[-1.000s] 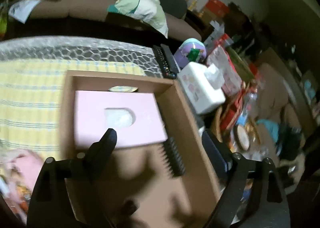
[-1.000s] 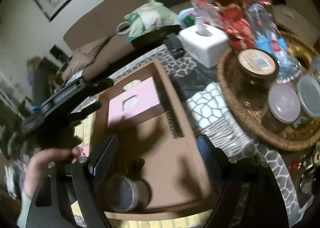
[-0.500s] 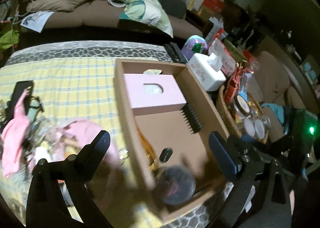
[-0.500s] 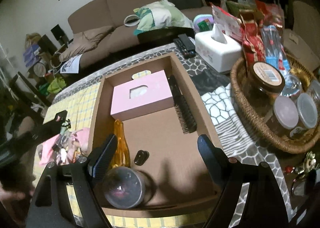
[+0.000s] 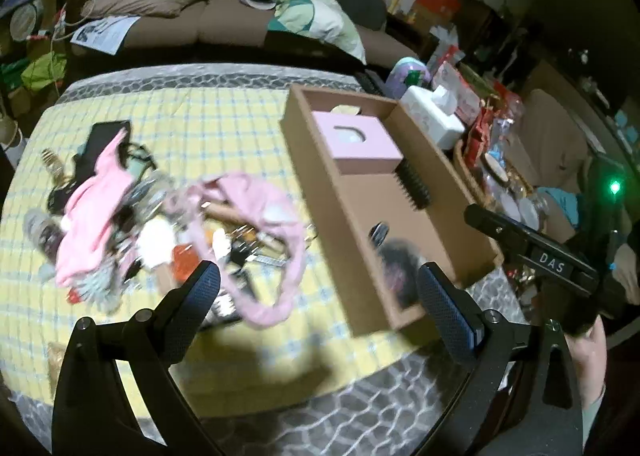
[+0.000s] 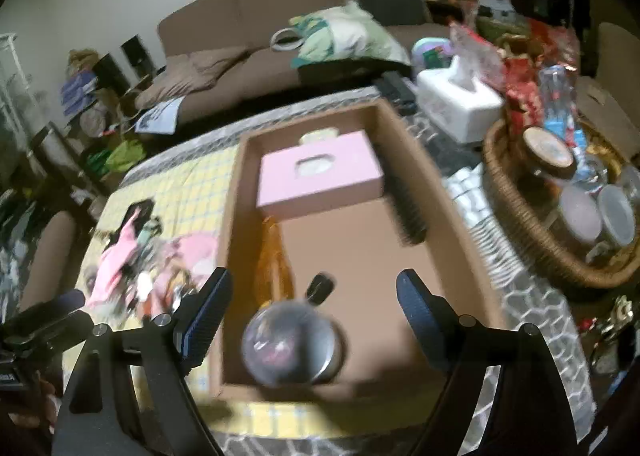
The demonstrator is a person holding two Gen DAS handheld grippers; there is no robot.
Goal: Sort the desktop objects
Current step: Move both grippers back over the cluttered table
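Cardboard forms the open box [image 5: 352, 192], which sits right of centre on the bench [image 5: 224, 128] and already holds a pink carton [image 5: 356, 138] at its far end, a black brush [image 5: 414, 186] along the right wall and a round jar [image 6: 294, 344] at its near end. The unsorted pile [image 5: 160, 224], wrapped in pink cloth, lies on the yellow check cover just left of the box. With the left gripper [image 5: 316, 288] and right gripper [image 6: 312, 300] both spread wide and empty, bring the left gripper down over one distinct item at the pile's edge, clear of the cloth loop, and close only when the jaws straddle it.
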